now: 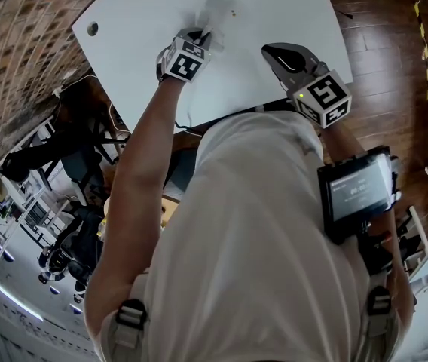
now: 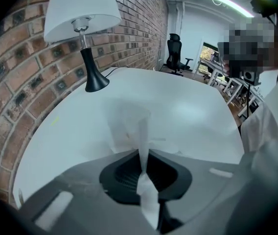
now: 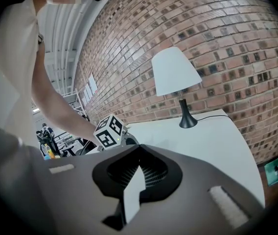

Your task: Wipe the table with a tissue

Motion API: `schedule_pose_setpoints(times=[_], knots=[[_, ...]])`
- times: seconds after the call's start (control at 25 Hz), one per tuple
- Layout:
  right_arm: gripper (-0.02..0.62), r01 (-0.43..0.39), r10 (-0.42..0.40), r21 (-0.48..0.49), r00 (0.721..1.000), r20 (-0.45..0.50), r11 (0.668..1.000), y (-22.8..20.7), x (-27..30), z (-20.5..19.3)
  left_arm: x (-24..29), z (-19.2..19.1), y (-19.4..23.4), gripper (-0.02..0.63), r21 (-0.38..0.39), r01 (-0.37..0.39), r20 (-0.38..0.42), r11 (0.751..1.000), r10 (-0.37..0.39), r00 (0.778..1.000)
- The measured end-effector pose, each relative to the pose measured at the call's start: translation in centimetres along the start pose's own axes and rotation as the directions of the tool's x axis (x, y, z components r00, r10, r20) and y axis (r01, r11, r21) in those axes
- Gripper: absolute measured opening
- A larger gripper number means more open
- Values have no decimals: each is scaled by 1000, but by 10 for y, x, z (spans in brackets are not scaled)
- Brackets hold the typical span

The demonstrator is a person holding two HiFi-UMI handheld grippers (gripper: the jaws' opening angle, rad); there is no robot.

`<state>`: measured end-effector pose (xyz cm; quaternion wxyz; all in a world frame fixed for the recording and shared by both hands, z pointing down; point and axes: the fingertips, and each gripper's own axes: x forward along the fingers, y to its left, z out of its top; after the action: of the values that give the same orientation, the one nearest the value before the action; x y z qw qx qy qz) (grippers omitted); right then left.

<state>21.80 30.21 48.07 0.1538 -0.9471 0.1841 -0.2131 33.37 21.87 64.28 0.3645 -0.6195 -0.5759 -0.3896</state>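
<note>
A white tissue (image 1: 215, 10) lies crumpled on the white table (image 1: 282, 10), and one corner of it rises into my left gripper (image 1: 199, 35). In the left gripper view the tissue (image 2: 127, 124) runs as a thin pinched fold up between the jaws of the left gripper (image 2: 142, 153), which is shut on it and points steeply down at the table. My right gripper (image 1: 270, 50) hovers over the table to the right, jaws closed with nothing held. In the right gripper view its tips (image 3: 139, 148) meet, and the left gripper's marker cube (image 3: 108, 131) shows beyond them.
A table lamp (image 2: 82, 28) with a white shade and black foot stands by the brick wall (image 2: 144, 28); it also shows as the lamp (image 3: 175, 72) in the right gripper view. A round cable hole (image 1: 92, 29) sits near the table's left corner. Wooden floor (image 1: 395, 44) lies to the right.
</note>
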Motion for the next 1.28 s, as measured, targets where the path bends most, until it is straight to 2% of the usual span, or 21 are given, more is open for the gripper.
schedule_pose_setpoints(times=[0.12, 0.44, 0.76, 0.88, 1.04, 1.28], knots=[[6, 4, -4, 3, 1000, 1, 1000, -3, 0, 0, 3, 14, -1, 18, 3, 1, 20, 1000, -1, 1000], [6, 14, -14, 15, 1000, 0, 1000, -15, -10, -5, 23, 44, -11, 18, -55, 5, 59, 998, -2, 998], [6, 52, -52, 30, 999, -3, 998, -23, -21, -6, 32, 64, 4, 17, -105, -79, 76, 991, 87, 993], [6, 80, -79, 37, 997, -22, 996, -30, -24, -10, 46, 74, 2, 17, -81, -74, 84, 994, 80, 993], [6, 60, -60, 38, 998, -4, 997, -34, -12, -3, 40, 82, 32, 15, -54, -132, 73, 990, 136, 988], [6, 55, -55, 40, 998, -6, 998, -33, -12, -1, 41, 91, 24, 12, -2, -90, 84, 996, 90, 992]])
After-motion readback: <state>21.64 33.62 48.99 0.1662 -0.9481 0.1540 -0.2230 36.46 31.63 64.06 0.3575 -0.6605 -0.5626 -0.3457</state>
